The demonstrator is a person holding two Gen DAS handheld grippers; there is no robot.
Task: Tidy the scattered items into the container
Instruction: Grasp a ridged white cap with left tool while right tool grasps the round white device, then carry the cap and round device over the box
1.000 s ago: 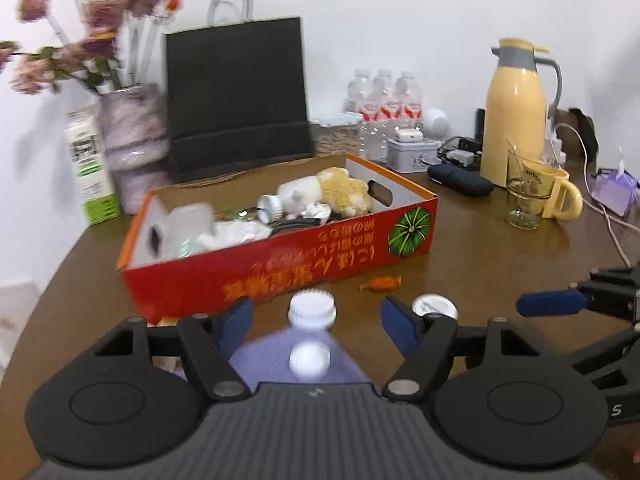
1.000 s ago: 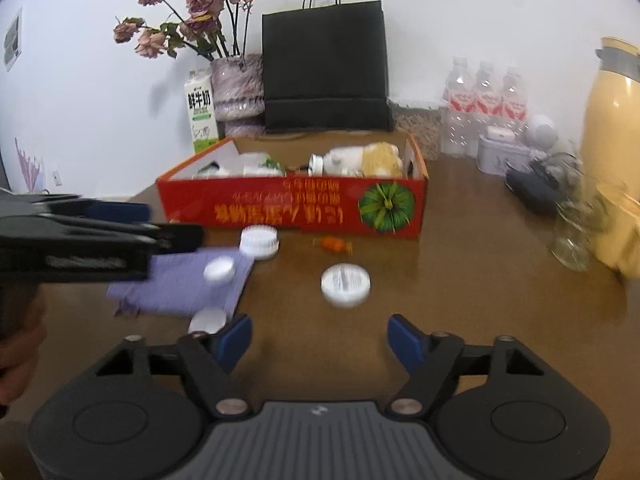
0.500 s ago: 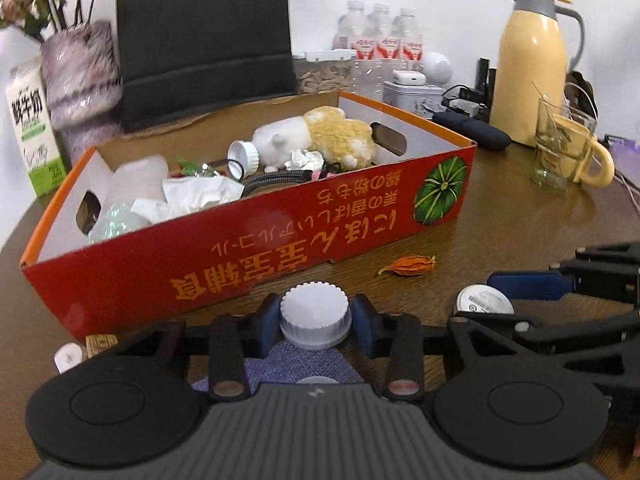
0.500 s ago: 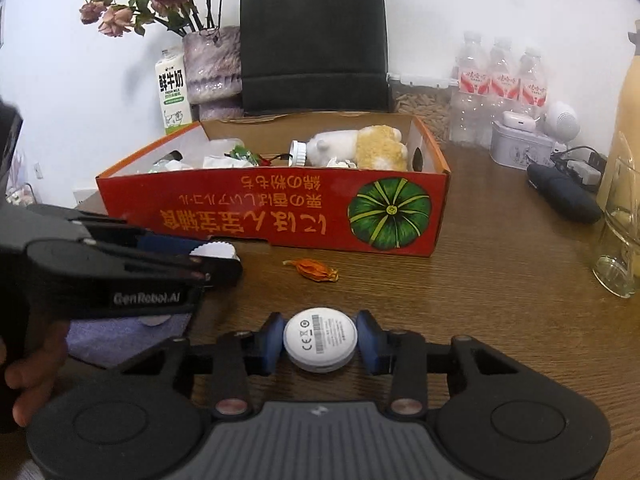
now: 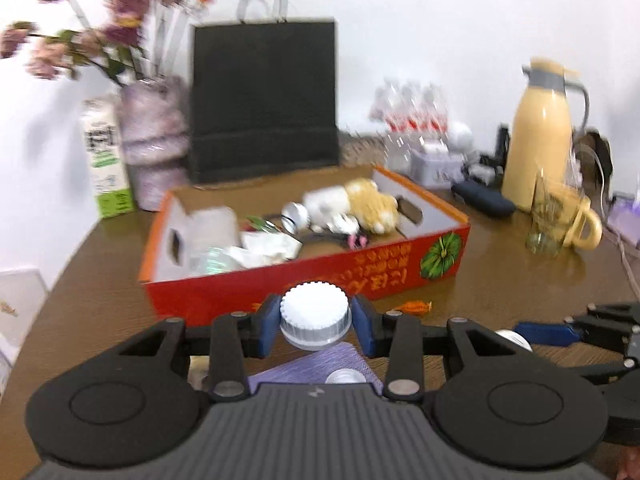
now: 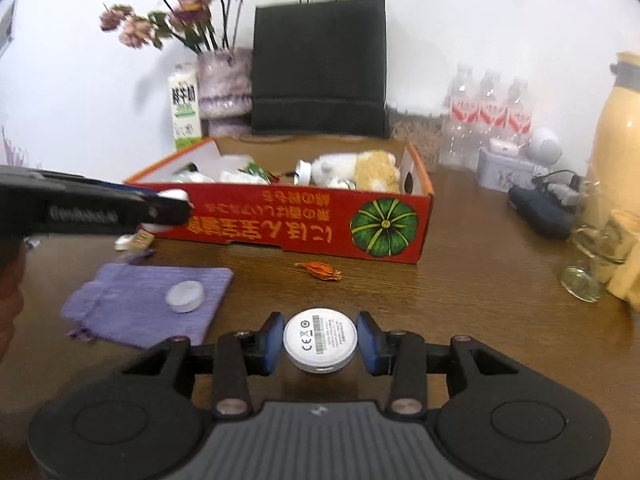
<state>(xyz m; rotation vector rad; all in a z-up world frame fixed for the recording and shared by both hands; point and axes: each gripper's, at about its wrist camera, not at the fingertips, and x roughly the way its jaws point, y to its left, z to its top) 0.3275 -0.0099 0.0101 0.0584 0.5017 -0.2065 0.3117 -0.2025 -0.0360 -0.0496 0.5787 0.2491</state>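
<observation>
Left wrist view: left gripper (image 5: 315, 323) jaws clenched on a white ribbed cap (image 5: 314, 316), bottom centre of frame, lifted clear of the worktop (image 5: 500, 276). The red box (image 5: 320, 280) sits just beyond, mid-frame, already holding a plush toy and other bits. Frame is blurred, so the hand looks to be moving. Risk: pads grip only the rounded rim, so a quick swing could pop the cap out before it passes the near wall. A low carry could also clip that wall.

Right wrist view: right gripper (image 6: 320, 343) jaws clamped on a white round disc (image 6: 320, 340), lower centre, label side up, at or just above the worktop; cannot tell which. The disc is thin and smooth, held by its edges. It may pivot or slide out if tilted. The left gripper crosses at mid-left with the cap at its tip, right before the box front. Both hands heading for the same box could collide over the opening. Left out: small white cap (image 6: 185, 296) on the purple pouch (image 6: 148, 304) lower left, dried orange bit (image 6: 320, 270) centre.
</observation>
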